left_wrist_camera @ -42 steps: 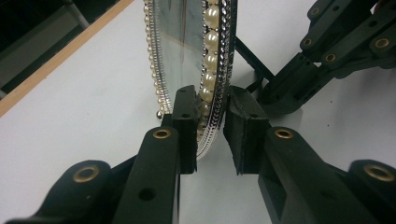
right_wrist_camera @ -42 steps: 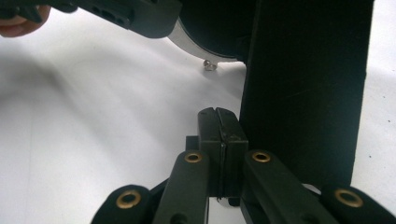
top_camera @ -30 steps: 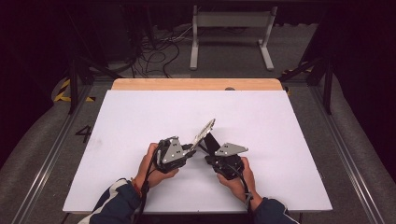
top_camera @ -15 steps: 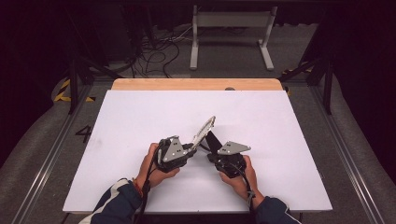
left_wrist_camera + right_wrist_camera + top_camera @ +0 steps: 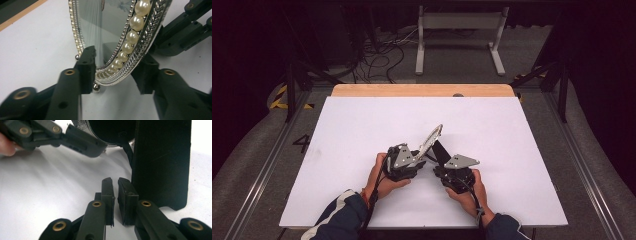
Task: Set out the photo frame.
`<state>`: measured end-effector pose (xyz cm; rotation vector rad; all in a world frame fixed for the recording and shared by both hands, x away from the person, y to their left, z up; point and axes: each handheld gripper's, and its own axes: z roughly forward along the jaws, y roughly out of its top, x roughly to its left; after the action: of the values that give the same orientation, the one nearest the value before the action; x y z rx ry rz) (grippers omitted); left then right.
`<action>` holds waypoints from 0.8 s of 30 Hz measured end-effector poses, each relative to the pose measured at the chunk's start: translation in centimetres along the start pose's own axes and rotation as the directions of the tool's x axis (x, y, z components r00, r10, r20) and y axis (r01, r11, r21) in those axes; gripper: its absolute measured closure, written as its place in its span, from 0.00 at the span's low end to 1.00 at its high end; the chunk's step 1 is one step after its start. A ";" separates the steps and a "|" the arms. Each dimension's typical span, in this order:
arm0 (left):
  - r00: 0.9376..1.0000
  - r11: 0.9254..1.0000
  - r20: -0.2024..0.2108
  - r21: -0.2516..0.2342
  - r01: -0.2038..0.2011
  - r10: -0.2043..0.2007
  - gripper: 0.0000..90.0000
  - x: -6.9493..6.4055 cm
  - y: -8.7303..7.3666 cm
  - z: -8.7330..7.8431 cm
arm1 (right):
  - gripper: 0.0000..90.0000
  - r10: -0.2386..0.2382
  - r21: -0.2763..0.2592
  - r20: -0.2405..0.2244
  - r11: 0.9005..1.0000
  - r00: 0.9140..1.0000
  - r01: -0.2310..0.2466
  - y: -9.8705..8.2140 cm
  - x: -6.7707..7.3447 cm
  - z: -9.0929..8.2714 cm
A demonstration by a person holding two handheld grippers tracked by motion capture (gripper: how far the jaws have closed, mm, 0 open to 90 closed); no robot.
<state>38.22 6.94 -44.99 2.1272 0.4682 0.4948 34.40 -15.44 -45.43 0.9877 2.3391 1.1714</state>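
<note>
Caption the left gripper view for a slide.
Left gripper jaws straddle the lower rim of a pearl-trimmed oval photo frame standing on the white table, having just been opening.

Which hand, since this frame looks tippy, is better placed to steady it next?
Probably left: the left gripper, fingers just opening, straddles the oval silver pearl-trimmed picture frame's lower rim. The right gripper, just opening on nothing, sits beside the black back stand.
</note>
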 end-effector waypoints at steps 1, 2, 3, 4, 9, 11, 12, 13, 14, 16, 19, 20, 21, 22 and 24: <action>1.000 1.000 0.004 -0.014 -0.001 0.001 0.70 0.0 0.0 0.0 | 0.92 0.000 0.002 0.002 1.000 1.000 0.000 0.0 0.0 0.0; 1.000 1.000 0.008 -0.018 -0.011 0.011 0.73 0.0 0.1 -0.1 | 0.92 -0.001 0.004 0.005 1.000 1.000 0.001 -0.1 0.0 0.0; 1.000 1.000 0.000 -0.018 -0.021 0.021 0.74 -0.1 0.1 0.0 | 0.92 0.001 0.007 0.010 1.000 1.000 -0.001 -0.1 0.0 0.0; 1.000 0.999 -0.006 -0.018 -0.028 0.027 0.74 -0.1 0.2 0.0 | 0.93 0.003 0.008 0.016 1.000 1.000 -0.003 -0.2 0.0 0.0; 0.999 0.999 -0.018 -0.015 -0.035 0.035 0.77 -0.4 0.2 -0.3 | 0.94 0.006 0.010 0.024 1.000 1.000 -0.006 -0.2 -0.1 0.0; 0.999 0.999 -0.020 -0.019 -0.038 0.037 0.79 -0.5 0.3 -0.5 | 0.94 0.005 0.009 0.027 1.000 1.000 -0.005 -0.2 -0.2 0.0; 0.999 0.999 -0.021 -0.015 -0.049 0.049 0.79 -0.5 0.4 -0.6 | 0.94 0.005 0.008 0.029 1.000 1.000 -0.005 -0.1 -0.2 0.0; 0.998 0.999 -0.027 -0.012 -0.052 0.051 0.79 -0.7 0.4 -0.6 | 0.95 0.007 0.009 0.033 1.000 0.999 -0.007 -0.1 -0.3 -0.1; 0.998 0.998 -0.030 -0.011 -0.054 0.054 0.79 -0.8 0.5 -0.6 | 0.95 0.006 0.012 0.032 1.000 0.999 -0.006 -0.2 -0.4 -0.1; 0.998 0.998 -0.032 -0.009 -0.055 0.055 0.80 -1.0 0.6 -0.7 | 0.96 0.005 0.011 0.030 1.000 1.000 -0.006 -0.2 -0.5 -0.1; 0.997 0.997 -0.038 -0.004 -0.073 0.073 0.80 -1.5 0.8 -0.9 | 0.98 0.003 0.014 0.031 1.000 1.000 -0.004 -0.2 -0.7 -0.3; 0.996 0.996 -0.041 0.001 -0.085 0.085 0.80 -1.7 0.9 -1.0 | 0.98 0.002 0.017 0.032 1.000 0.999 -0.003 -0.2 -0.7 -0.3; 0.994 0.995 -0.045 0.005 -0.096 0.096 0.80 -1.8 0.9 -1.0 | 0.98 0.001 0.019 0.035 1.000 0.999 -0.002 -0.2 -0.8 -0.3; 0.994 0.995 -0.043 0.005 -0.096 0.096 0.81 -1.9 0.9 -1.1 | 0.98 0.005 0.021 0.034 1.000 0.999 -0.005 -0.2 -0.9 -0.3; 0.994 0.995 -0.045 0.010 -0.101 0.102 0.80 -2.1 1.0 -1.1 | 0.99 0.004 0.023 0.036 1.000 0.999 -0.004 -0.3 -1.0 -0.3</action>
<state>36.06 6.08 -43.97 2.1587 0.3897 0.6013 34.82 -16.44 -45.46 1.0131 2.3288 1.1216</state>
